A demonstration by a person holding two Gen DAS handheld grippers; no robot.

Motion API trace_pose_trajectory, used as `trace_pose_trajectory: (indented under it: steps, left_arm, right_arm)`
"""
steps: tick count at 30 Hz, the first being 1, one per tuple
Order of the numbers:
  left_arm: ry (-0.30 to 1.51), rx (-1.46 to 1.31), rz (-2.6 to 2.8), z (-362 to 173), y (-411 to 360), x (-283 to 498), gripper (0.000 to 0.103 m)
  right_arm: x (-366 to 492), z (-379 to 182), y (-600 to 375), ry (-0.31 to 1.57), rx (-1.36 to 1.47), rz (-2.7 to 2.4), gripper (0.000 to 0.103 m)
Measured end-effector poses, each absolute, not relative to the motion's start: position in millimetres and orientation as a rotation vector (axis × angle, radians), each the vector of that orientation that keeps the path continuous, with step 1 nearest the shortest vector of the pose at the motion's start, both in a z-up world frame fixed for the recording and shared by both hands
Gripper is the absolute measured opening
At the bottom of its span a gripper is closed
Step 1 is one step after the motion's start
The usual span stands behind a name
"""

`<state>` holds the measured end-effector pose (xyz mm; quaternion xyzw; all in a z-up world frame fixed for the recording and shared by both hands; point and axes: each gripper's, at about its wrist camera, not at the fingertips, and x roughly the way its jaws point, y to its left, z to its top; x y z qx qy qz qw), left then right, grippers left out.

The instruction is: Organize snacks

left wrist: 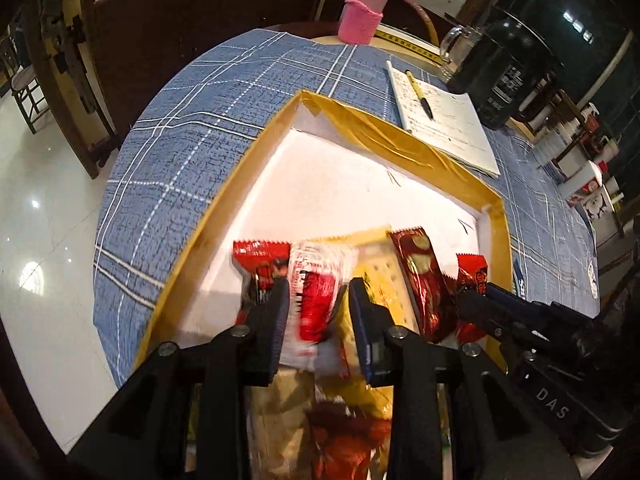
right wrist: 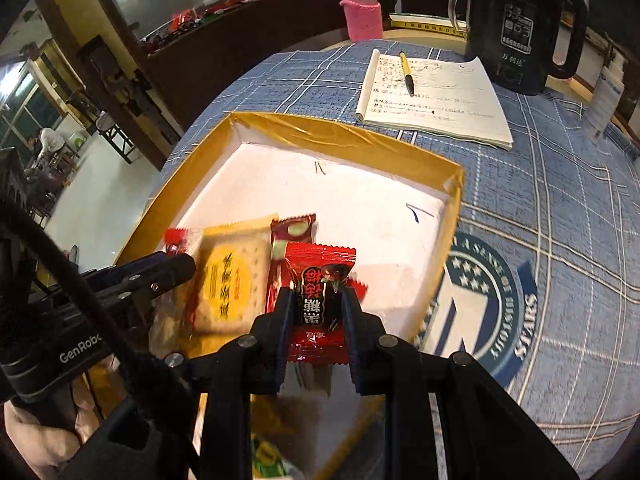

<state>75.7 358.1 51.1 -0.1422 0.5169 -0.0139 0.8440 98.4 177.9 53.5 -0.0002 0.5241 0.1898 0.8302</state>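
A white tray with a yellow-taped rim [left wrist: 256,152] [right wrist: 344,128] lies on the blue plaid cloth. At its near end lie a yellow cracker packet [right wrist: 232,280] [left wrist: 380,276], a dark red packet [left wrist: 420,276] [right wrist: 294,232] and a small red packet [left wrist: 260,256]. My left gripper [left wrist: 318,300] hangs over that end, shut on a blurred red-and-white packet [left wrist: 314,320]. My right gripper [right wrist: 319,308] is just to its right, shut on a red candy packet with a black label [right wrist: 320,276] [left wrist: 472,276]. More wrappers below the grippers are blurred.
A notebook with a pen [right wrist: 432,96] [left wrist: 440,120] lies behind the tray. Behind it stand a black kettle [right wrist: 520,28] [left wrist: 508,68], a glass mug [right wrist: 458,4] and a pink-sleeved bottle [right wrist: 362,12] [left wrist: 362,16]. The table edge [left wrist: 108,208] drops to the floor on the left.
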Motion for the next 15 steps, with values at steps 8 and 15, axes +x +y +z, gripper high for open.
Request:
trace_pose_trajectory:
  steps: [8,15]
  left_arm:
    - [1.058,-0.291,-0.043,59.4,358.3,75.2,0.052]
    - [0.987,-0.263,-0.033,84.8,346.5,45.7,0.057]
  right_arm:
    - [104.0,55.3,170.4,1.1,0.058,0.401,0.036]
    - [86.1,71.2,151.0,1.071,0.107,0.419,0.036]
